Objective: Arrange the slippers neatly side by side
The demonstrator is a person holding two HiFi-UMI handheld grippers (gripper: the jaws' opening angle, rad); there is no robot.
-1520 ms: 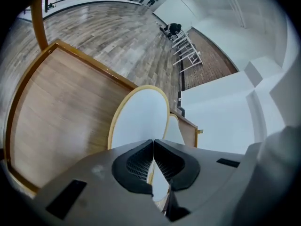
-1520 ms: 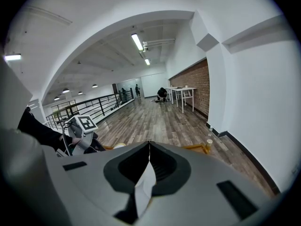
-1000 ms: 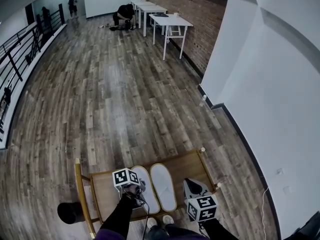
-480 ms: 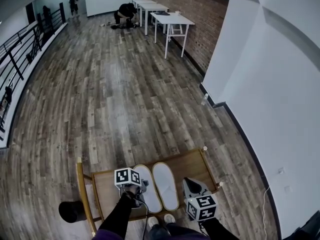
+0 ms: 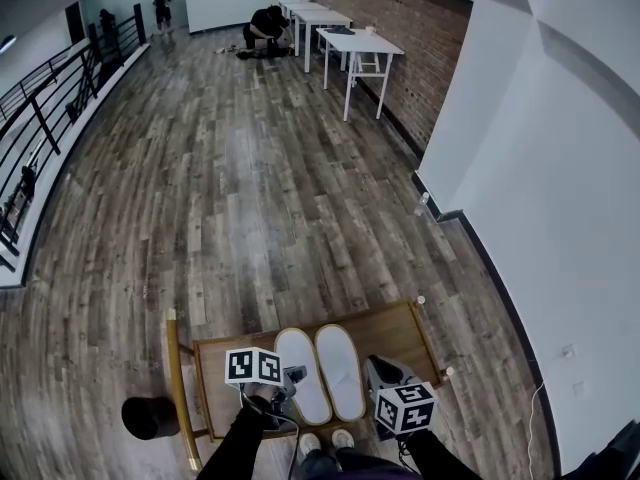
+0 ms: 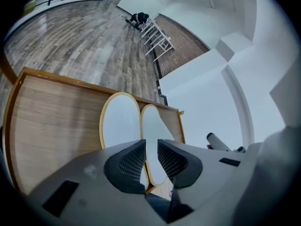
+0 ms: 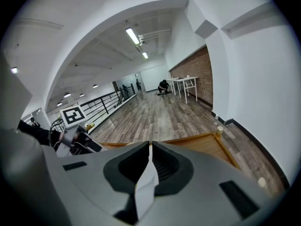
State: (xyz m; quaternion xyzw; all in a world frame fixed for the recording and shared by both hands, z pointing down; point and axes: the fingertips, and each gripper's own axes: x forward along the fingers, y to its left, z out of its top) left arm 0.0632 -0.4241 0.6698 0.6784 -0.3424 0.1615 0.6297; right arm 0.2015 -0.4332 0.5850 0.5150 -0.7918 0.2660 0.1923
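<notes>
Left tool (image 5: 291,377) has eased back slightly from the slippers (image 5: 306,366).

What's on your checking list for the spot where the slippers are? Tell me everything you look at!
Surface: low wooden table with a raised rim.
Job's things: two white slippers lying side by side on it.
Clutter: black round thing on the floor left of the table.
Grippers: left gripper jaws slightly apart, empty, aimed at the slippers; right gripper jaws together, with a pale strip in the slit that I cannot identify.
Cables: thin black cable trailing from the left gripper.
Surroundings: plank floor, brick wall, white tables, railing, person crouching far off.
</notes>
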